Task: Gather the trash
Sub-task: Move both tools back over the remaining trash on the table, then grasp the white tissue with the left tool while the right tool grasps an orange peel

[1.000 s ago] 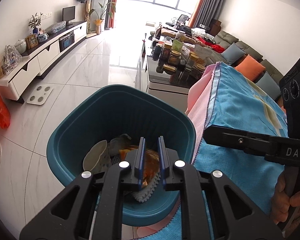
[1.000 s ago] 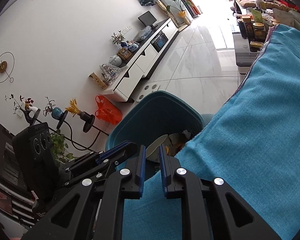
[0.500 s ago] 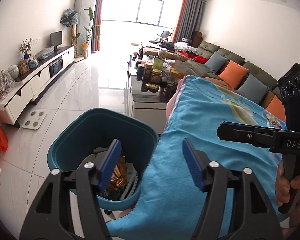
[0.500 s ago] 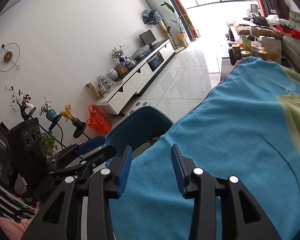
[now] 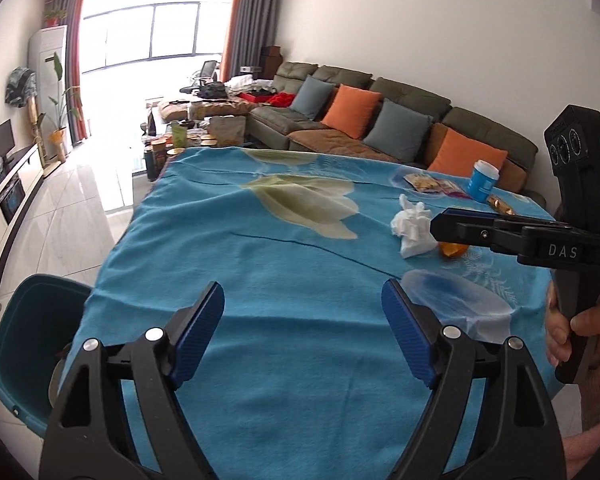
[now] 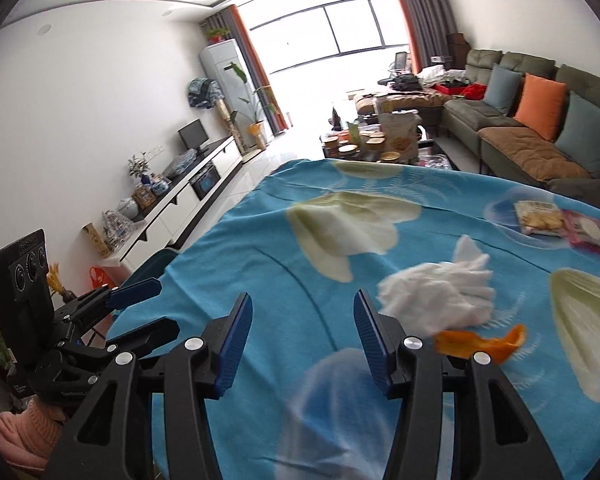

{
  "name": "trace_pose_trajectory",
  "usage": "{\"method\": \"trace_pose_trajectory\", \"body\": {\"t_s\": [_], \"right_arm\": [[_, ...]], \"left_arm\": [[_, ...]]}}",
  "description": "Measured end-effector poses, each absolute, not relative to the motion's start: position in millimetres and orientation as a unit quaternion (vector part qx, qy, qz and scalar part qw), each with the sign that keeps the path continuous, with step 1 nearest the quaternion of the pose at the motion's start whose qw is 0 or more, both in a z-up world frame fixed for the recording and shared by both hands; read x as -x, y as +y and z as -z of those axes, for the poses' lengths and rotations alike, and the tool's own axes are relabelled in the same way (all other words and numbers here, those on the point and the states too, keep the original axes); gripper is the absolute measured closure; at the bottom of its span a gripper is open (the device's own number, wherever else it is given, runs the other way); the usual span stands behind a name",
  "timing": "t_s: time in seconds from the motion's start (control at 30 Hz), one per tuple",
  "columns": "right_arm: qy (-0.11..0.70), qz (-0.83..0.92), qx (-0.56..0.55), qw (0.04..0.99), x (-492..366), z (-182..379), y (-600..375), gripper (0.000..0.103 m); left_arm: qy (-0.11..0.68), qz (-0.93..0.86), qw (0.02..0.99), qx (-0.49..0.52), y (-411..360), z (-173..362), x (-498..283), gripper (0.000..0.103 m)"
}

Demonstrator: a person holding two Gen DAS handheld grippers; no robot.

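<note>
A crumpled white tissue (image 6: 440, 296) lies on the blue cloth-covered table (image 5: 236, 272), with an orange peel (image 6: 480, 346) beside it. Farther back lie snack wrappers (image 6: 540, 216) and a pink packet (image 6: 588, 236). In the left wrist view the tissue (image 5: 412, 228), the peel (image 5: 454, 249), a blue cup (image 5: 483, 181) and a gold wrapper (image 5: 500, 205) sit at the right. My left gripper (image 5: 304, 336) is over the table's near part, jaws opening, nothing between them. My right gripper (image 6: 302, 340) hovers left of the tissue, jaws opening and empty. The teal bin (image 5: 16, 352) stands at the table's left edge.
A sofa (image 5: 380, 128) with orange and grey cushions runs behind the table. A coffee table with jars (image 6: 364, 142) stands beyond the far edge. A white TV cabinet (image 6: 180, 208) lines the left wall. A hand (image 5: 580, 332) holds the right gripper's handle.
Both grippers swung away from the teal bin to over the table and rose slightly. Both went from shut to open. The tissue, peel and wrappers came into view.
</note>
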State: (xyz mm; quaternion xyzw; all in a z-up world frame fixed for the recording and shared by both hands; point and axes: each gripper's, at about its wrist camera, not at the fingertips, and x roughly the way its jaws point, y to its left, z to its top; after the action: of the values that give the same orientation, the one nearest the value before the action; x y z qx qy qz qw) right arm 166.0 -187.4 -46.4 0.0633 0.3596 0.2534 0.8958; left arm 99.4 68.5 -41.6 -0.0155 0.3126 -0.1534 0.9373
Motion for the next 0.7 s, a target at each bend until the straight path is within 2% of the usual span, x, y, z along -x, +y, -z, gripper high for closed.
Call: {"method": "trace_pose_trajectory", "body": {"t_s": [0.27, 0.7], "right_arm": [[0.367, -0.162, -0.119, 0.908, -170.4, 69.7, -270.8, 0.052], [0.395, -0.163, -0.138, 0.893, -182.9, 96.0, -280.1, 0.053]], "left_arm": [[0.347, 0.202, 0.916, -0.013, -4.3, 53.6, -140.9, 0.025], [0.393, 0.224, 0.892, -0.024, -53.9, 63.1, -194.3, 0.039]]}}
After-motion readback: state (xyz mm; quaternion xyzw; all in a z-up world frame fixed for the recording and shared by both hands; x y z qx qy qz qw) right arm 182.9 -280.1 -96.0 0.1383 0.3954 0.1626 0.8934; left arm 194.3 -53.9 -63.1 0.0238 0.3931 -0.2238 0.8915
